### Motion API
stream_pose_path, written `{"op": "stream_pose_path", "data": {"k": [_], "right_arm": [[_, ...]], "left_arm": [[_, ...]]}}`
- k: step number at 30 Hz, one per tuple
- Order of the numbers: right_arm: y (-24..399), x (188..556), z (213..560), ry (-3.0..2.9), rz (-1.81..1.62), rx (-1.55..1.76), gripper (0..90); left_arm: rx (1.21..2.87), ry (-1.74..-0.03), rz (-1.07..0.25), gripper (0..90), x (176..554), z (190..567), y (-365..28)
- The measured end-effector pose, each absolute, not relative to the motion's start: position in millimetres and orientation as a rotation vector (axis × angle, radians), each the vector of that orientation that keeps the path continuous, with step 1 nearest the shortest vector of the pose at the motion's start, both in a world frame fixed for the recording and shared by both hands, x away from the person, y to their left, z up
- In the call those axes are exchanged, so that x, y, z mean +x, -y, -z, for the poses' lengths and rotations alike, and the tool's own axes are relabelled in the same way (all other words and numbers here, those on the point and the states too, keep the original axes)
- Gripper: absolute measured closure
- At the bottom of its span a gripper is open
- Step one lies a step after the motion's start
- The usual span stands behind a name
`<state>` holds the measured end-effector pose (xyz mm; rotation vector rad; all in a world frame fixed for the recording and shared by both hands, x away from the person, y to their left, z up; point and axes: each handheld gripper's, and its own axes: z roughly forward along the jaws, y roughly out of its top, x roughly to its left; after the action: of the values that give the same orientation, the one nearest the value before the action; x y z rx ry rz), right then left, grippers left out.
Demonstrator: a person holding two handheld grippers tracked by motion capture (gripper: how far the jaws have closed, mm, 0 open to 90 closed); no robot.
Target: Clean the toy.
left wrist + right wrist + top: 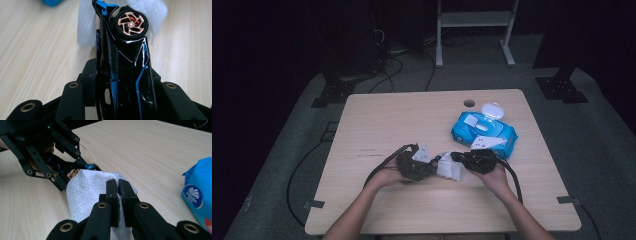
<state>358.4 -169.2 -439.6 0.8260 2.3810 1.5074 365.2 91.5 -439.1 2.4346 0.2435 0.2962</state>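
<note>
A black toy car [125, 62] with blue trim and a copper-spoked wheel [131, 23] stands nose-up between the jaws of my left gripper [122, 75], which is shut on its body. My right gripper [117, 187] is shut on a white wet wipe [85, 192], and the wipe lies against the car's wheel end [74, 173]. In the high view the left gripper [419, 165] and the right gripper [457, 157] meet over the front middle of the table, with the wipe [449, 169] between them.
A blue pack of wipes [484, 132] with its white lid flipped open lies just behind the right hand. The wooden table [382, 115] has a cable hole [469, 103] near its far edge. Cables trail from both grippers off the front.
</note>
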Motion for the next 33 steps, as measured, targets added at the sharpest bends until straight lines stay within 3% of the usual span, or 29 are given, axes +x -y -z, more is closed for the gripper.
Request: {"op": "stream_pose_path", "data": {"k": [13,26,33], "right_arm": [[162,346,416,-2.304,-1.692,0.742,86.6],[154,343,409,-2.298,-1.759,0.693,86.6],[166,349,426,-2.307,-1.714,0.785,86.6]], "left_arm": [[2.173,-0.257,-0.261,56.5,352,421,-104],[2.164,-0.255,-0.251,56.5,351,426,-101],[2.094,-0.27,-0.243,56.5,352,418,-109]]}}
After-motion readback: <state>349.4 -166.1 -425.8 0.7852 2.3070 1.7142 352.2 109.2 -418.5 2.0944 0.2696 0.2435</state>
